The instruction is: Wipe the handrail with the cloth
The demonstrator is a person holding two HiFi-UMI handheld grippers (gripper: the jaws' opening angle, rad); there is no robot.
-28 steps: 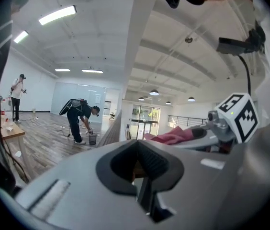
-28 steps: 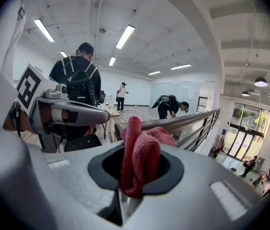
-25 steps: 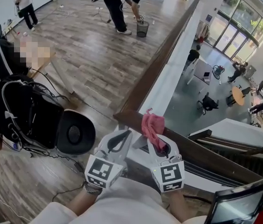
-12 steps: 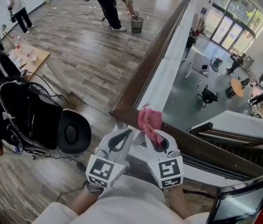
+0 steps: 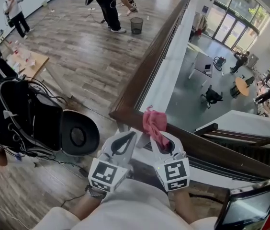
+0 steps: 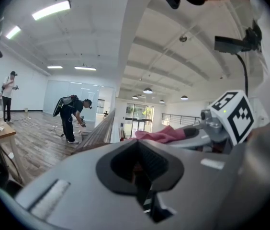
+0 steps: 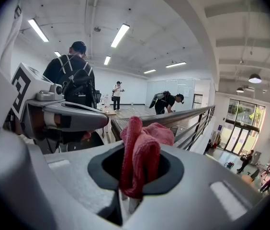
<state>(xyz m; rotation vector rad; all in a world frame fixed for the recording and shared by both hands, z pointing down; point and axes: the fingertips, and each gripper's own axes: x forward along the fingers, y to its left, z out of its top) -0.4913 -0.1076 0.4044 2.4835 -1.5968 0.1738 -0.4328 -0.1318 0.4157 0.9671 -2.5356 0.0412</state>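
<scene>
Cloth [image 5: 153, 122] pink, crumpled; right tool [image 5: 160, 139] clamps it; left tool [image 5: 124, 139] closed

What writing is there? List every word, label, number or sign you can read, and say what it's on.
None: no word, number or sign reads in any view.
Left marker cube, on the left gripper: black-and-white squares, not text.
Right marker cube, on the right gripper: the same, pattern only.
Pink cloth in the right gripper: no label showing.
Glass doors, far off: any sign too small to read.
</scene>
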